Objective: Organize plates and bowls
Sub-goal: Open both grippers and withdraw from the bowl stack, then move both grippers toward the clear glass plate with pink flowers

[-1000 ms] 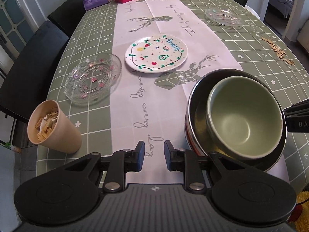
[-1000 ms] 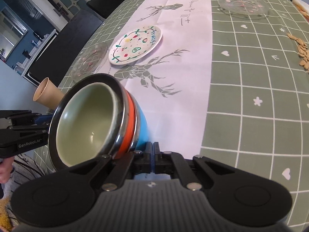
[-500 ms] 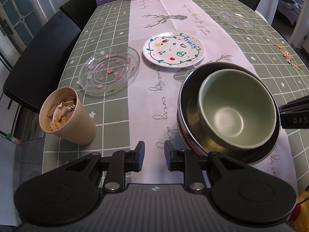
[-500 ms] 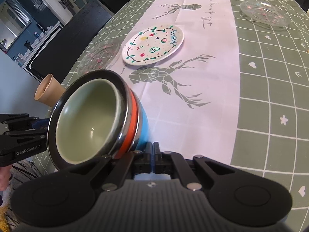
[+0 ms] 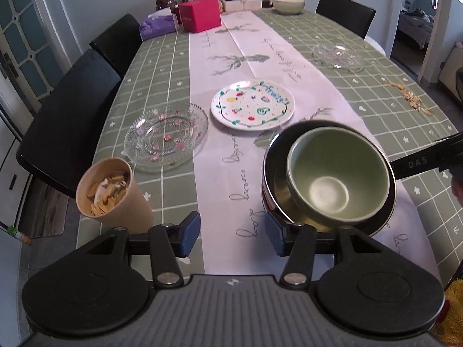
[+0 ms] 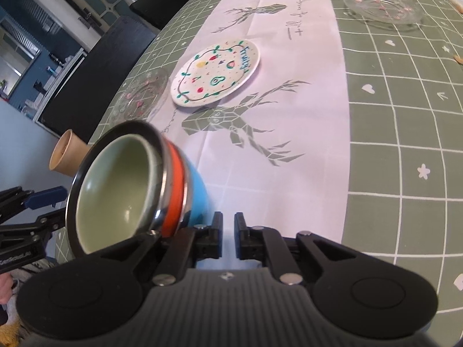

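A green bowl (image 5: 337,173) sits nested in a steel bowl (image 5: 273,170), on orange and blue bowls (image 6: 196,193), at the near end of the table. My left gripper (image 5: 233,235) hovers just left of this stack, its jaws opening with only tablecloth between them. My right gripper (image 6: 228,237) is at the stack's right side, its jaws opening a narrow gap with nothing in it. A white fruit-painted plate (image 5: 252,104) lies on the runner beyond the stack. A glass plate with pink flowers (image 5: 166,136) is to its left, and a second glass plate (image 5: 338,57) lies far right.
A paper cup of seed shells (image 5: 111,196) stands near the left table edge, close to my left fingers. Another green bowl (image 5: 288,4), a pink box (image 5: 199,14), a tissue pack and bottles line the far end. Loose seeds (image 5: 411,98) lie at right. Black chairs (image 5: 72,110) flank the table.
The left gripper has drawn back and risen, so more of the table shows, and its jaws have spread wide. The right jaws have parted slightly from shut. The bowl stack stays put.
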`<state>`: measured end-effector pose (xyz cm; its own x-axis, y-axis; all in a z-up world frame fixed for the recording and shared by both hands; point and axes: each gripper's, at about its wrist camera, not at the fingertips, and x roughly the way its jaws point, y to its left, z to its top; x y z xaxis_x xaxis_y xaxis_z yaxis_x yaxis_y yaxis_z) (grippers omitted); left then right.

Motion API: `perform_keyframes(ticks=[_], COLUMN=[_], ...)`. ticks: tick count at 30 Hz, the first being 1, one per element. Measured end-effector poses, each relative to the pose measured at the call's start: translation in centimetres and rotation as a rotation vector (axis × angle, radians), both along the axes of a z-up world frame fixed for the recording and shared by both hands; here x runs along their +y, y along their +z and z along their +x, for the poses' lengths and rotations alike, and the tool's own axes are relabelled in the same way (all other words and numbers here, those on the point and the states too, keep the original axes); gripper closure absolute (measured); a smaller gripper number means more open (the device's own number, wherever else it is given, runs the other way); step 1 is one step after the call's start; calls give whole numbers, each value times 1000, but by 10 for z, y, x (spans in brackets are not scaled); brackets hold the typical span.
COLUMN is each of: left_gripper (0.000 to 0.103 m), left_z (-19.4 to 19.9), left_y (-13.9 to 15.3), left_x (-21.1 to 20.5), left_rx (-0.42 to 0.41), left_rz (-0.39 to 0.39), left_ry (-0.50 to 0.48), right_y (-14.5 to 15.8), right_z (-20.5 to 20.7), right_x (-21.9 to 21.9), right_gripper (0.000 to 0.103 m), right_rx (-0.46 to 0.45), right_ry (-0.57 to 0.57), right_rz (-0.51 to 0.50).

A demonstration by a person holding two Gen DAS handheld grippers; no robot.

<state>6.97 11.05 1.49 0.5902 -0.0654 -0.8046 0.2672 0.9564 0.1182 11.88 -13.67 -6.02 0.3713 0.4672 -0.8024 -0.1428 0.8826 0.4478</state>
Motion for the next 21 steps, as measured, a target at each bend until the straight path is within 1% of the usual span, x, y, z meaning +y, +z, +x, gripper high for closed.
perform_keyframes(ticks=[2, 4, 6, 8, 10, 11, 13, 16, 18, 21], left_gripper=[39, 34, 34, 34, 34, 34, 34, 34, 34, 34], left_z=[-2, -3, -2, -3, -5, -6, -6, -2, 4, 16], left_y=[5, 9, 11, 12, 14, 16, 23, 37, 48, 67], left_x=[2, 5, 7, 8, 9, 10, 11, 10, 6, -1], left_rx=[-33, -48, -50, -57, -72, -86, -117, -168, -176, -168], left_rz=[-10, -24, -40, -40, -35, -41, -69, -124, -161, -238], left_ry=[-6, -9, -12, -15, -24, -23, -10, 2, 29, 53], right_y=[0, 1, 2, 3, 5, 7, 12, 21, 29, 44], right_z=[3, 5, 8, 9, 11, 13, 16, 21, 25, 34], right_x=[-3, -6, -8, -10, -14, -18, -28, -48, -60, -79], right_gripper=[78, 77, 74, 69, 68, 66, 62, 61, 61, 61], right_rx=[-8, -12, -12, -18, -21, -22, -30, -40, -50, -63], right_ry=[-15, -24, -30, -37, -52, -62, -95, -155, -180, -218], right_rz=[-6, -5, 4, 6, 11, 17, 36, 60, 72, 106])
